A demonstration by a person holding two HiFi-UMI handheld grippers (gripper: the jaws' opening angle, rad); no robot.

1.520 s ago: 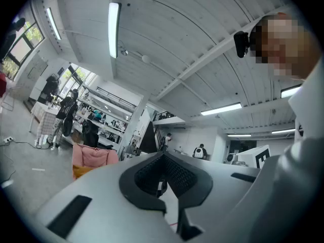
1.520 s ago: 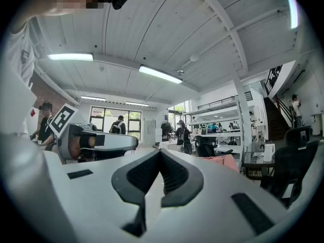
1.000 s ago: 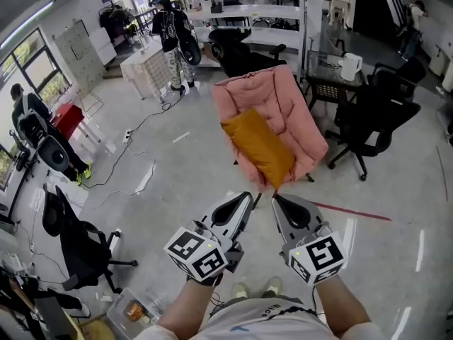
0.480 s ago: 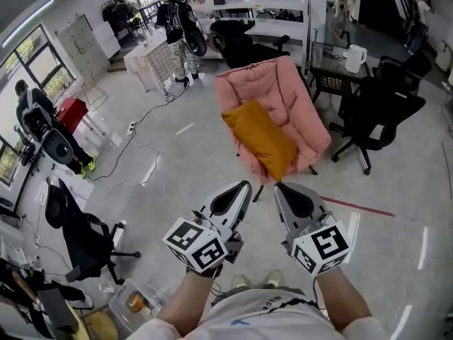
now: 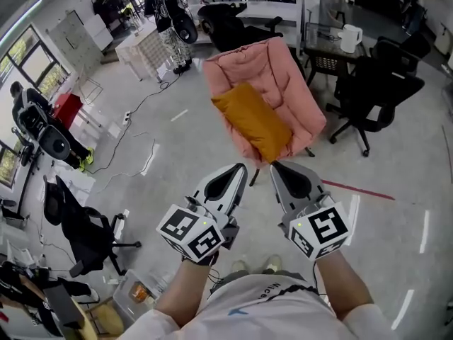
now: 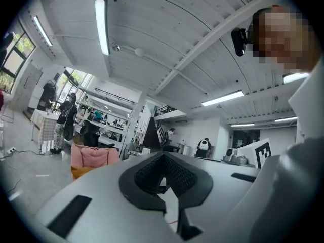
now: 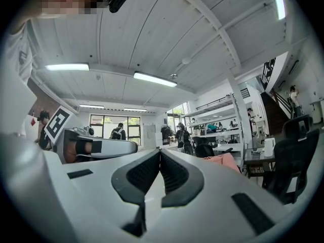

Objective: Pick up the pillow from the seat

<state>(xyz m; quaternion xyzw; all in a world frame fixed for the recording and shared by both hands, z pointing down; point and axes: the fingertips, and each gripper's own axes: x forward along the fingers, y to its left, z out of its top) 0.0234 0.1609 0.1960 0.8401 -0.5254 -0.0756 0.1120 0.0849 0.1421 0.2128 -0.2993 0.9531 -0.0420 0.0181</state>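
With a black office chair (image 5: pixel 79 234) at your left, open floor (image 5: pixel 177 154) runs from your left gripper (image 5: pixel 239 170) and right gripper (image 5: pixel 276 168), both jaws clenched empty, to the orange pillow (image 5: pixel 253 121) on the pink armchair (image 5: pixel 287 76) seat, a second office chair (image 5: pixel 375 94) just right.

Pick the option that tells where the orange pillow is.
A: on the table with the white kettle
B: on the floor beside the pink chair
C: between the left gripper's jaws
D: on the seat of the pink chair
D: the orange pillow lies on the pink chair, while the left gripper and the right gripper are short of it, jaws shut and empty.
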